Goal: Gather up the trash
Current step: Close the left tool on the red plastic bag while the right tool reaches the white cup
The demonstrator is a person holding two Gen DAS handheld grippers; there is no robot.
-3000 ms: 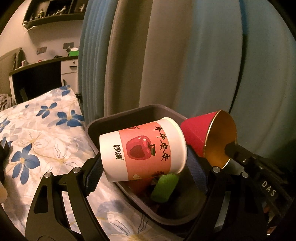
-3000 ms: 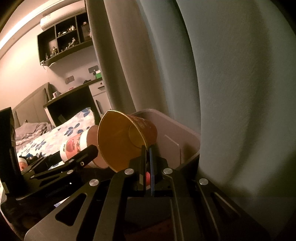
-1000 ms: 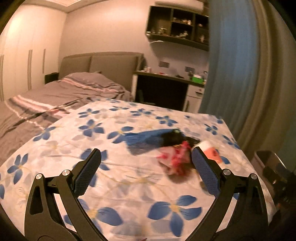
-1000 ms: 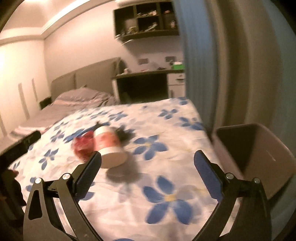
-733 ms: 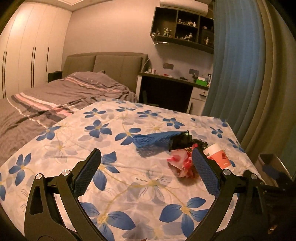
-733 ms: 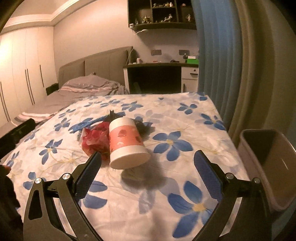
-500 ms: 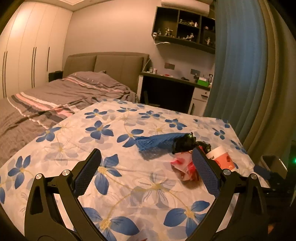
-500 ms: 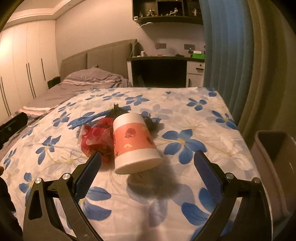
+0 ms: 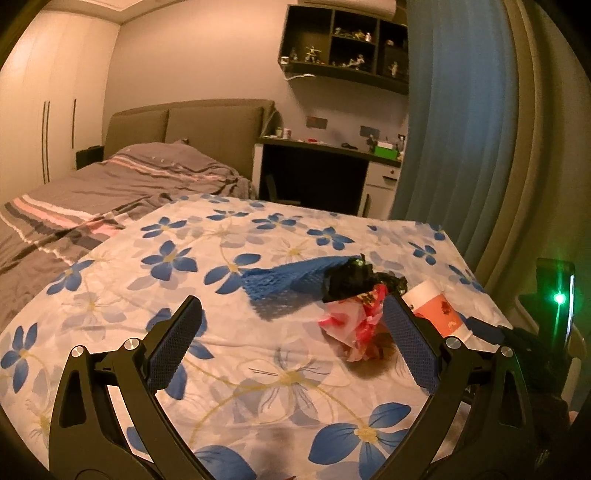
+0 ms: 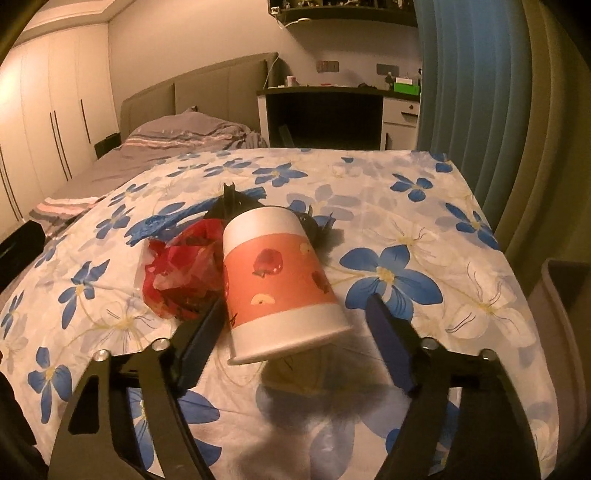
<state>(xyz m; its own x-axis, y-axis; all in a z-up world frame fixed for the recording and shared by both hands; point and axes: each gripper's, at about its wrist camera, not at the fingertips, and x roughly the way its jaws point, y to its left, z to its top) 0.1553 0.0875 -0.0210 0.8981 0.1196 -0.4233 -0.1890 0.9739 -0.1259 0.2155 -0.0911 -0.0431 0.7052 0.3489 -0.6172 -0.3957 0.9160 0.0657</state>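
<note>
While its jaws close, the right gripper (image 10: pixel 295 325) straddles the paper cup (image 10: pixel 277 284), pads not yet pressing it.
That cup lies on its side on the floral sheet (image 10: pixel 424 229), touching a crumpled red wrapper (image 10: pixel 181 273), with blue foam netting (image 9: pixel 284 284) and black scraps (image 9: pixel 347 280) just behind; the left gripper (image 9: pixel 291 347) hangs wide open and empty near the wrapper, and a bin (image 10: pixel 561 314) stands at the bed's right edge.

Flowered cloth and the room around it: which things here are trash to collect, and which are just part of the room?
Job:
- paper cup, on its side between the closing right gripper jaws
- red crumpled wrapper
- blue foam net
- black crumpled bag
- bin

Just there:
- bed
- desk
- curtain
- shelf figurines
</note>
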